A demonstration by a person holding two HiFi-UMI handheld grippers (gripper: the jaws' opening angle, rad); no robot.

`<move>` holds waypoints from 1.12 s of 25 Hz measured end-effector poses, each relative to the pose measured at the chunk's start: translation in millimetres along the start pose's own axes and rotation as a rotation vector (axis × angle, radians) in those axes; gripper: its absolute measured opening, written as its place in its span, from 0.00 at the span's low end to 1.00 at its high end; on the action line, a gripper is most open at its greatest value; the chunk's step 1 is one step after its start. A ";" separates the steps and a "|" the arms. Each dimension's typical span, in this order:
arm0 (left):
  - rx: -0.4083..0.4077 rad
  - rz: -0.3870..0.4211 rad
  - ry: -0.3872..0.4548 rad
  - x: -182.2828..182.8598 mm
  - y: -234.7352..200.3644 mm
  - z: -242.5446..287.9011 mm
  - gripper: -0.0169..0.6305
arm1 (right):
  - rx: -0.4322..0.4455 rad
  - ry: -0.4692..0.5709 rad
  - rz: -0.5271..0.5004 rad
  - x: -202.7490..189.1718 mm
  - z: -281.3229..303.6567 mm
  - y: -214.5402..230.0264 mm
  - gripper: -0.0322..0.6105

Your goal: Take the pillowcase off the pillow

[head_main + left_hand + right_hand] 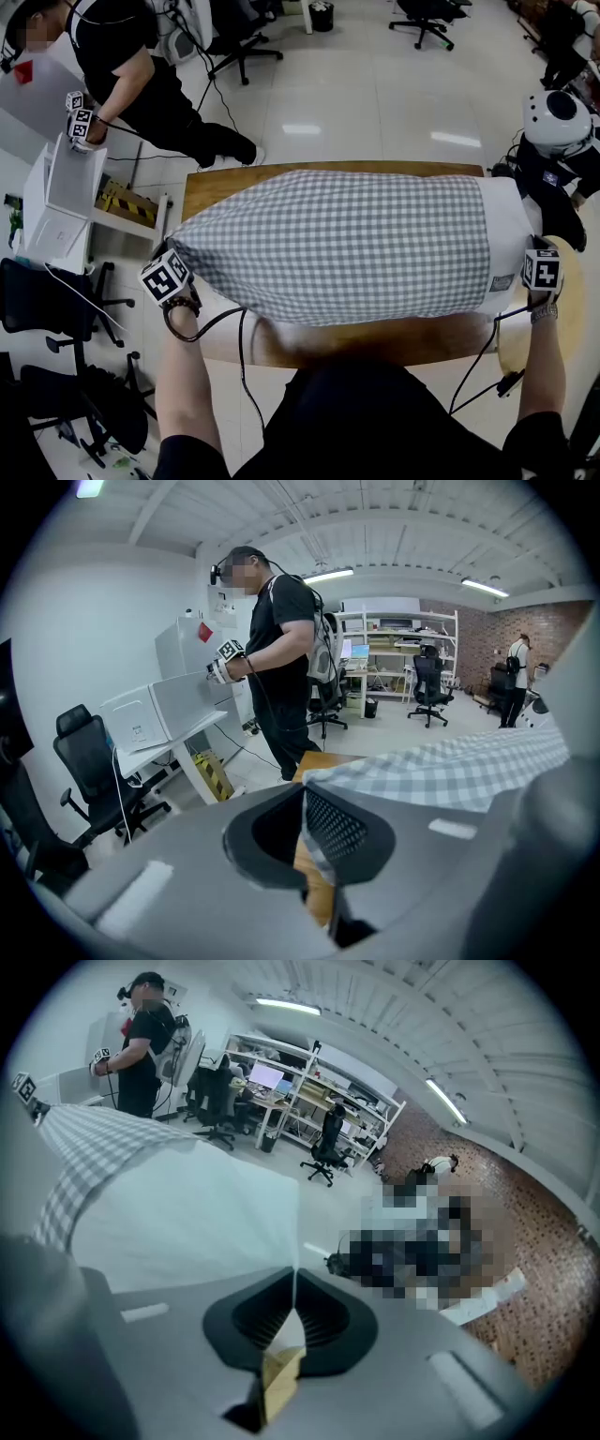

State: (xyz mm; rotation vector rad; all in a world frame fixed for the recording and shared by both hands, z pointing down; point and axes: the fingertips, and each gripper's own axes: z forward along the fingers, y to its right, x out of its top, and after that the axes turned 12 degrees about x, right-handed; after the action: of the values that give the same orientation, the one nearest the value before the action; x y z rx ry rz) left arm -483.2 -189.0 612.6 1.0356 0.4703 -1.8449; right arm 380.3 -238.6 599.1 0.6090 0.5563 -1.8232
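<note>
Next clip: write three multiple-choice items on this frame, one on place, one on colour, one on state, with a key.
1. Where does the bare pillow show?
A. right end
B. left end
C. nowhere
2. The pillowcase is:
A. plain red
B. grey-and-white check
C. blue striped
3. The left tool is:
A. open
B. shut on nothing
C. shut on the pillowcase
Key: 1 A, white sticks out past the check at the head view's right; 2 B, checks cover the fabric; 3 C, checked cloth is pinched between its jaws.

The wooden table (216,185) carries one pillow (511,234), mostly inside a grey-checked pillowcase (337,244).
</note>
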 end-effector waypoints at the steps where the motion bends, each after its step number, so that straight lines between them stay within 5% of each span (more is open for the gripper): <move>1: 0.001 0.009 -0.004 0.5 -0.8 0.5 0.04 | 0.004 -0.003 -0.003 0.4 1.2 -3.0 0.06; 8: -0.007 0.121 -0.009 -1.9 15.8 -1.8 0.06 | 0.023 0.017 -0.070 11.5 11.3 -21.1 0.09; 11: -0.043 0.139 0.005 -0.7 28.3 -5.2 0.22 | -0.019 0.069 -0.104 26.0 2.4 -21.3 0.11; 15: -0.088 0.168 0.046 6.3 45.5 -18.3 0.29 | 0.006 0.159 -0.116 50.9 -14.0 -38.8 0.14; 25: -0.365 0.203 0.017 -10.5 147.9 -64.6 0.35 | 0.197 0.284 -0.040 86.3 -32.4 -93.4 0.25; 28: -0.444 0.315 0.027 -19.3 170.5 -78.2 0.37 | 0.215 0.282 -0.081 88.9 -35.1 -101.5 0.26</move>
State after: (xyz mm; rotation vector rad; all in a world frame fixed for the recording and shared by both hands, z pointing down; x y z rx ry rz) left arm -295.9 -208.3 602.0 0.7784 0.6575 -1.3679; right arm 263.6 -248.1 523.5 1.0133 0.5819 -1.9005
